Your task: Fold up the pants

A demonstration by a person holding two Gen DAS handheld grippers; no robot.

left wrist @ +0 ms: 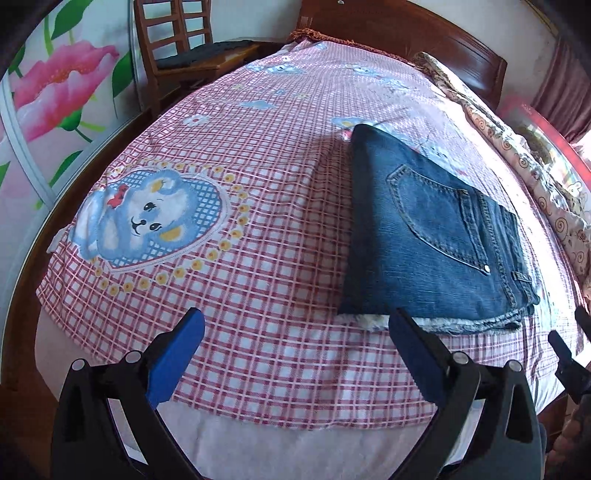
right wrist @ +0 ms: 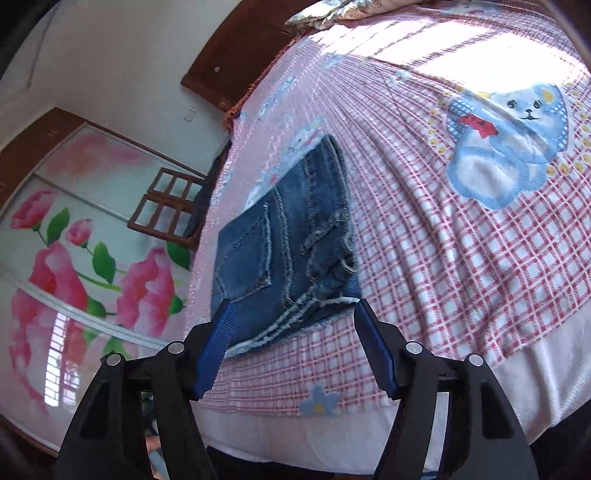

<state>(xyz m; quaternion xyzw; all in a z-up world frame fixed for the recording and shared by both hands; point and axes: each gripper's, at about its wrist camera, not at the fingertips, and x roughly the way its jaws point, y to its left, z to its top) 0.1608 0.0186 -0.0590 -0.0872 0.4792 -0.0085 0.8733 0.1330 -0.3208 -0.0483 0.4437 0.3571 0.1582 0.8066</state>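
The blue denim pants (left wrist: 432, 236) lie folded into a compact stack on the pink checked bedspread (left wrist: 258, 184), a back pocket facing up and frayed hems toward me. My left gripper (left wrist: 295, 325) is open and empty, just in front of the stack's near edge, its right finger beside the hem. In the right wrist view the pants (right wrist: 280, 240) lie just beyond my right gripper (right wrist: 291, 310), which is open and empty, fingers either side of the near hem edge without touching it. The right gripper also shows in the left wrist view (left wrist: 569, 339) at the far right.
A wooden chair (left wrist: 184, 48) with dark clothing stands left of the bed. A wooden headboard (left wrist: 406, 29) is at the far end. A patterned quilt (left wrist: 517, 155) lies along the right side. A flowered wardrobe door (right wrist: 74, 258) stands beside the bed.
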